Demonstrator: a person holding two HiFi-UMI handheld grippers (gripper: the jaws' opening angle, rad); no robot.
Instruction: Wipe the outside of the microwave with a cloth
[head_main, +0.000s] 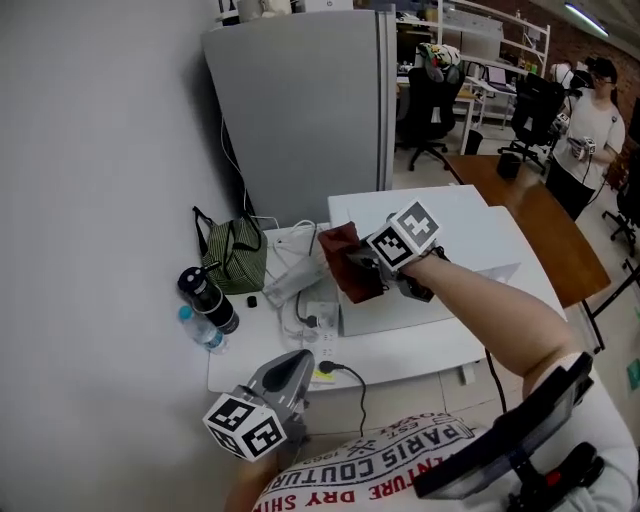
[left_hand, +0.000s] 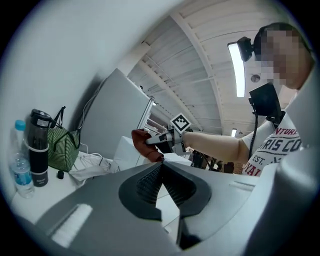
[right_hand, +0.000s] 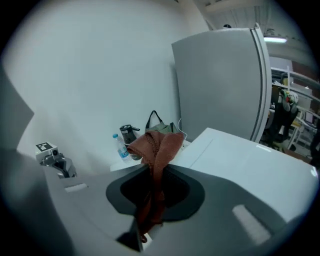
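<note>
Now: right gripper (right_hand: 152, 170) clamps bunched rust-red cloth (right_hand: 159, 142) at white microwave (right_hand: 250, 165); left gripper (left_hand: 161, 166) closed, empty.

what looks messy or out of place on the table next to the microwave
Only the loose heap of white cables on the table left of the microwave, beside the green striped bag, looks untidy. The water bottle and dark flask stand upright, and nothing looks spilled or damaged.

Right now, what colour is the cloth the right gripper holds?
Rust-red cloth, best in right gripper view.
</note>
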